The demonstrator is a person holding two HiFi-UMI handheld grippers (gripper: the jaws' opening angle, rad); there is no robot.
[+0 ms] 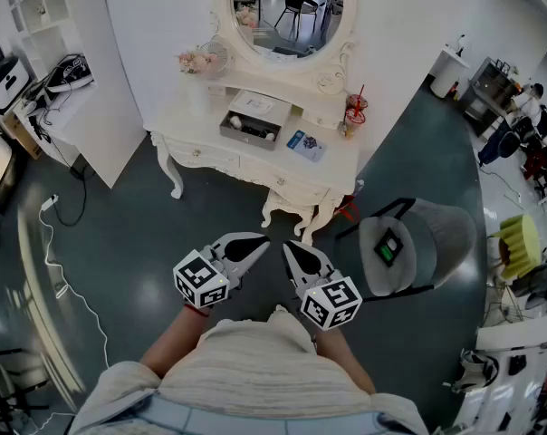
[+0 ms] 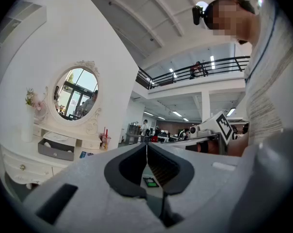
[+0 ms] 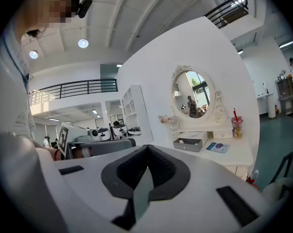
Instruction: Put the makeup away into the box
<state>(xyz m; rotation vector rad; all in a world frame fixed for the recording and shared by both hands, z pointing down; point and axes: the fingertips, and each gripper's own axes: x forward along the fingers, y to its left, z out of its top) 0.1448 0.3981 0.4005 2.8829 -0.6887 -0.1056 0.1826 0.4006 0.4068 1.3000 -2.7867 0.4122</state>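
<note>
Makeup box [image 1: 253,118], grey and open, sits on the white dressing table [image 1: 190,137] below the oval mirror [image 1: 287,12]; just right of it lies a small blue packet [image 1: 306,143], possibly makeup, though too small to be sure; further right stands a cup [image 1: 355,114] with a red straw; well short of the table, the left gripper [image 2: 146,144] has its jaws pressed together on nothing; beside it, the right gripper [image 3: 146,148] is likewise fully closed and empty.
</note>
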